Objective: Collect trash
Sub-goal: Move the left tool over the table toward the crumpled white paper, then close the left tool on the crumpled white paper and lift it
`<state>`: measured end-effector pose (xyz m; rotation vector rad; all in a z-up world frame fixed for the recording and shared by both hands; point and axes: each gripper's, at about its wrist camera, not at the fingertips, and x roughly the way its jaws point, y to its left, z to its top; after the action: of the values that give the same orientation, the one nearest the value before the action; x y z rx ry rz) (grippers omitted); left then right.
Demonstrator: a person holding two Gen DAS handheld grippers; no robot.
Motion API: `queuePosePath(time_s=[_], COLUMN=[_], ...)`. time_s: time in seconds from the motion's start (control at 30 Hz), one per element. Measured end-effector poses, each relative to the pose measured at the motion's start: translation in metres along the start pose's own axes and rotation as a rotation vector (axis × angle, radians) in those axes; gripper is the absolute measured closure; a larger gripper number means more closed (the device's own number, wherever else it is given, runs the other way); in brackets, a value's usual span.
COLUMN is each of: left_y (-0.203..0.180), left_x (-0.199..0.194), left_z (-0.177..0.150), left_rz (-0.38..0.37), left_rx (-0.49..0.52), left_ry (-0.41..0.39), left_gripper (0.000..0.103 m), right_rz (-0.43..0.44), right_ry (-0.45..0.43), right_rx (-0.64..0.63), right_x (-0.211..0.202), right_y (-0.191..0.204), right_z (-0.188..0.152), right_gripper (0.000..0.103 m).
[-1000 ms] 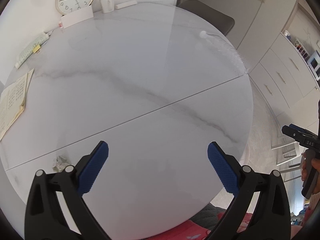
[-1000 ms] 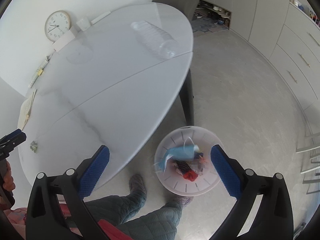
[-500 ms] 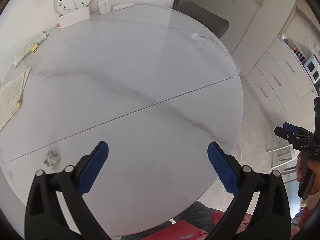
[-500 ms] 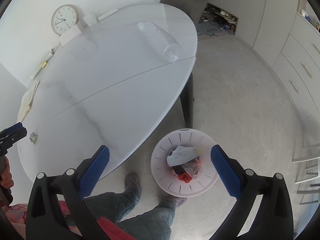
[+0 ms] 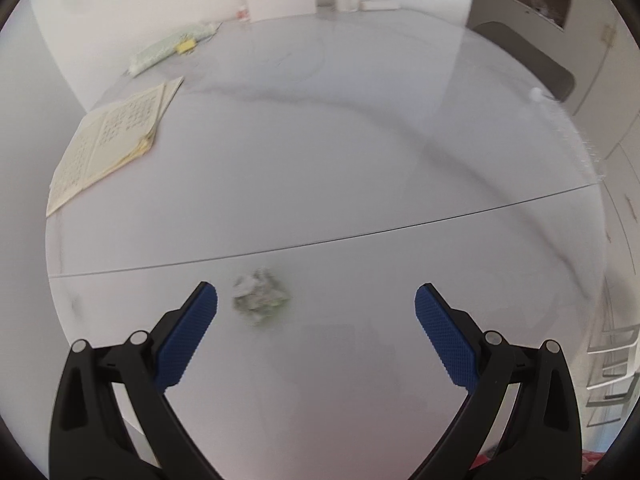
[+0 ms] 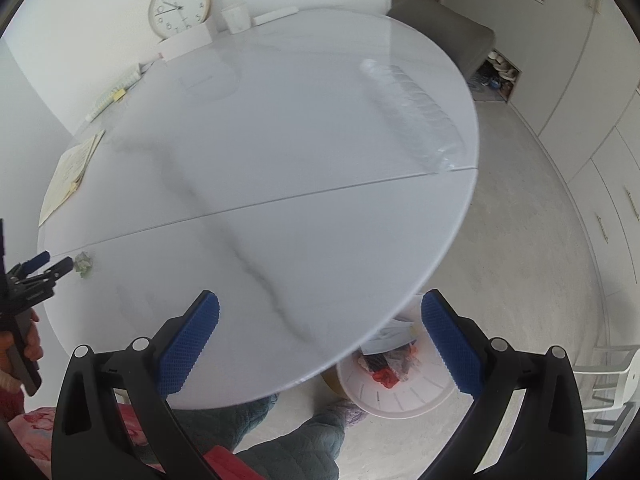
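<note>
A crumpled grey-green paper wad [image 5: 260, 295] lies on the round white marble table [image 5: 360, 160], just beyond my left gripper [image 5: 316, 300] and nearer its left finger. The left gripper is open and holds nothing. In the right wrist view the same wad [image 6: 83, 264] sits at the table's left edge, with the left gripper [image 6: 54, 263] right beside it. My right gripper [image 6: 320, 308] hangs open over the table's near edge. A white trash bin [image 6: 400, 394] with rubbish in it stands on the floor, partly hidden under the table. A clear plastic bottle [image 6: 412, 114] lies at the table's right side.
An open notebook [image 5: 108, 144], a wall clock [image 6: 179, 6], a white cup [image 6: 236, 18] and a white box [image 6: 186, 42] sit at the table's far side. A grey chair [image 6: 440, 30] stands behind the table. Cabinets [image 6: 592, 128] line the right wall. The person's legs [image 6: 288, 436] are below.
My left gripper swung left toward the paper wad, which now lies between its fingers' line. My right gripper moved from above the bin to over the table's edge; the bin is now half hidden.
</note>
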<state>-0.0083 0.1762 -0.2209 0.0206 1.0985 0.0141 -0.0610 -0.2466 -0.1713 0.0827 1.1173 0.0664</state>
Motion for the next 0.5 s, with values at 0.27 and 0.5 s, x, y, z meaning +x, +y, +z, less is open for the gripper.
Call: queuePosePath(time_s=[0.27, 0.5], left_y=[0.032, 0.037], left_x=[0.053, 0.071], left_z=[0.002, 0.003], left_rz=[-0.033, -0.057], left_rx=[-0.049, -0.03], left_ry=[0.084, 0.124], left_gripper=[0.018, 0.051], right_rz=[0.022, 0.062], right_ry=[0.02, 0.02], right_rx=[-0.039, -0.07], right_x=[0.018, 0.031], right_y=[0.052, 0.094], right_z=[0.023, 0.035], right_gripper=[0.003, 0.003])
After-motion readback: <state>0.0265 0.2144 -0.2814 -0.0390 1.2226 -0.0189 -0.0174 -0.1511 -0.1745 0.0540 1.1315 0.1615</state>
